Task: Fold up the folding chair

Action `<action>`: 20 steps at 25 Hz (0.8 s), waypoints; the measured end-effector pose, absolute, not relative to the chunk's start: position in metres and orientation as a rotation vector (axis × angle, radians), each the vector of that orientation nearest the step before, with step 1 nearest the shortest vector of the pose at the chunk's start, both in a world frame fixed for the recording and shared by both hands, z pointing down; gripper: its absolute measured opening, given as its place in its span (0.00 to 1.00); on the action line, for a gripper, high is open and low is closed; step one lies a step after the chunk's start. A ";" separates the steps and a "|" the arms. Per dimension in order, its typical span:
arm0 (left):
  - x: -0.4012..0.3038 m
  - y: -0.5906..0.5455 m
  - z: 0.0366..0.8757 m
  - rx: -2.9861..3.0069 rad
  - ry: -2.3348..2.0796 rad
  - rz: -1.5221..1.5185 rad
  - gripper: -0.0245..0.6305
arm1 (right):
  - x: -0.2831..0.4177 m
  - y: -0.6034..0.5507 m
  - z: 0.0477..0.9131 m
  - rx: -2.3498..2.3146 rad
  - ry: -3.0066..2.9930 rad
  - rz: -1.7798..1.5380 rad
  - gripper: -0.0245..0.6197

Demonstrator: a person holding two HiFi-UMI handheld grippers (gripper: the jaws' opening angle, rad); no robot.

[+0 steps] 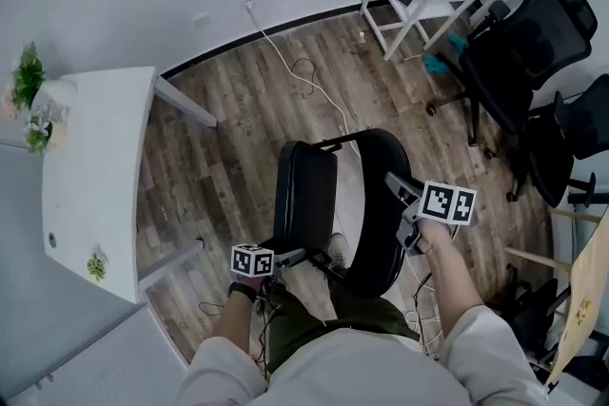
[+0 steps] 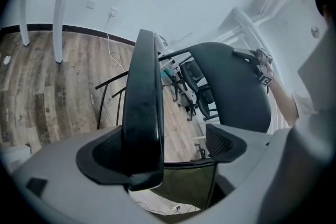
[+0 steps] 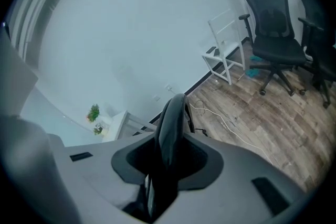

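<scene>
The folding chair (image 1: 338, 204) stands on the wood floor right in front of me, its two black padded panels nearly upright and side by side. The rectangular panel (image 1: 304, 195) is on the left, and its edge (image 2: 142, 113) runs between the jaws of my left gripper (image 1: 297, 255) (image 2: 165, 147). It lies against the left pad (image 2: 105, 152), with a clear gap to the right pad (image 2: 226, 141). The rounded panel (image 1: 381, 204) (image 2: 236, 89) is on the right. My right gripper (image 1: 398, 187) (image 3: 167, 157) is shut on its edge (image 3: 170, 123).
A white table (image 1: 95, 176) with small plants stands at the left. A white cable (image 1: 304, 76) trails across the floor from the wall. A white stand (image 1: 419, 0) and black office chairs (image 1: 519, 62) fill the right side. My legs are just behind the chair.
</scene>
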State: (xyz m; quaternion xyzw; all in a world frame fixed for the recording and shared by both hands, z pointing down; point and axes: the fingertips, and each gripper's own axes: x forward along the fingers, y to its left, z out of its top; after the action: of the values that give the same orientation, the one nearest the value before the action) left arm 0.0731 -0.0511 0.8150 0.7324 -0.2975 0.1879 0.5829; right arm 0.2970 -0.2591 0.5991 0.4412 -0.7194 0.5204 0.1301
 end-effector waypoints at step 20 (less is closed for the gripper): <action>0.230 -0.043 0.749 1.728 -0.395 0.245 0.75 | 0.316 -0.251 0.569 1.338 -2.088 1.546 0.24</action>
State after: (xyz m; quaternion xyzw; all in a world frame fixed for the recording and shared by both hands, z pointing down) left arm 0.2303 -0.0434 0.7489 0.7533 -0.1723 0.1070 0.6257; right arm 0.3163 -0.2509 0.5689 0.4551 -0.7102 0.5259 0.1093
